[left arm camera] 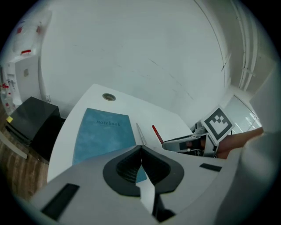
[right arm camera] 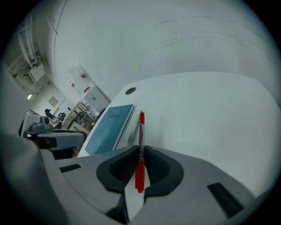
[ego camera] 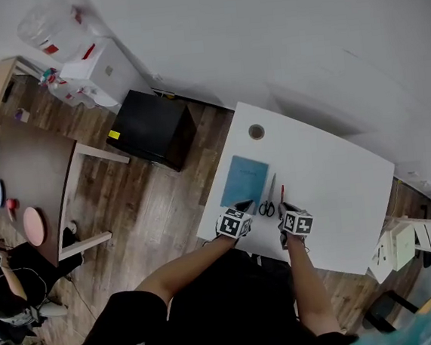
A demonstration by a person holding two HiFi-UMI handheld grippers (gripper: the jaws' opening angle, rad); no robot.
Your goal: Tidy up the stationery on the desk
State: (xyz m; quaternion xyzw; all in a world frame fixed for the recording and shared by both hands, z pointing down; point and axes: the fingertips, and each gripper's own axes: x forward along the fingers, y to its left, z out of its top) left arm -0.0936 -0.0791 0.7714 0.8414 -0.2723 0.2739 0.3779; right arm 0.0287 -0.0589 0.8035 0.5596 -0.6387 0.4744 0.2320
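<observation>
The white bench [ego camera: 329, 172] carries the blue rectangular notebook [ego camera: 243, 180] just ahead of my left fingers [left arm camera: 125, 167], closed and empty; the dark-handled metal scissors [ego camera: 267, 204] lie between my hands — my right fingers [right arm camera: 159, 167] grip the slim red pen [right arm camera: 140, 147], pointing straight ahead.

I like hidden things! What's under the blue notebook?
The blue notebook lies flat and closed on the white desk. Nothing sticks out along its visible edges; what's beneath is covered, so I can't tell.

Scissors [left arm camera: 139, 132] — handles behind left tongs [left arm camera: 141, 147]
</observation>
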